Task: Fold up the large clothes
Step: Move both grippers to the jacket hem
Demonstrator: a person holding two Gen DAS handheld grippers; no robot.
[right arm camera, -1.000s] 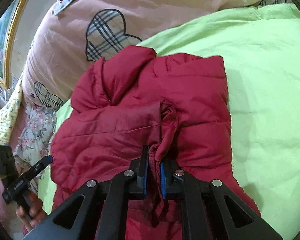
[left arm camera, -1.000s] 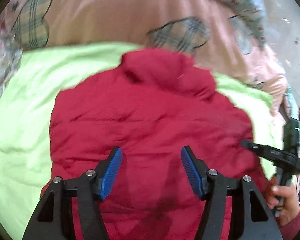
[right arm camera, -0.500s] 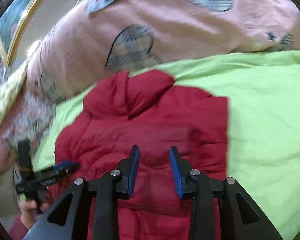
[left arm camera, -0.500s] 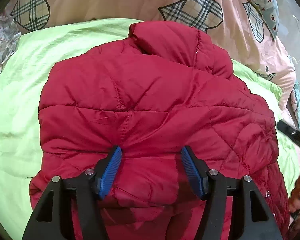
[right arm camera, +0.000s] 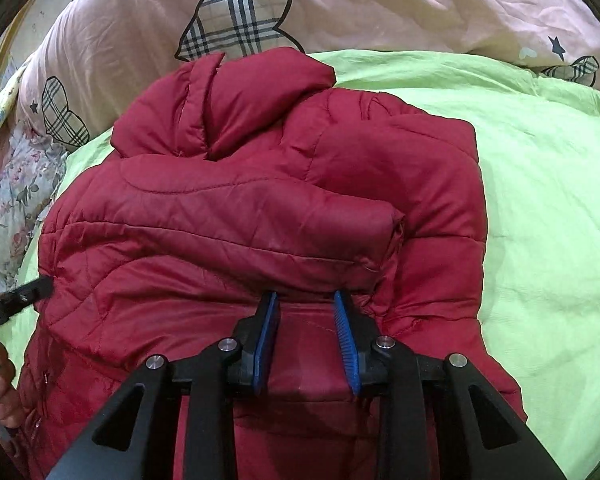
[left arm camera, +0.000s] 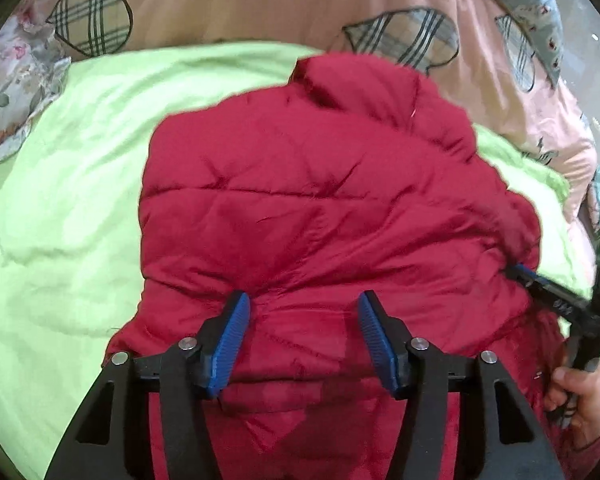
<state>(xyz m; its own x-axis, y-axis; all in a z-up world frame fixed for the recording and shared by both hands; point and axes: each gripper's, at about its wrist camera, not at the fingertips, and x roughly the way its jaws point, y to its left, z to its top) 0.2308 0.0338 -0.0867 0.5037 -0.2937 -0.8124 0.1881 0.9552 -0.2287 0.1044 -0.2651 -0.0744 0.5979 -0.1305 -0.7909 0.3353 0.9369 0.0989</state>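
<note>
- Red padded jacket [right arm camera: 260, 216] is lying part-folded on the green quilt [right arm camera: 548, 200].
- Left gripper [left arm camera: 304, 336] is hovering half open, closing slightly, holding nothing.
- Right gripper [right arm camera: 306, 340] is gaping narrowly, empty; puffy sleeve looks likely to spring back.

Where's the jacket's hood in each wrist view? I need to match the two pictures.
Left wrist: hood at top centre, beyond the open left gripper.
Right wrist: hood upper left of centre, beyond the right gripper.
Shared landmark: the plaid heart on the pink bedding behind it.
</note>
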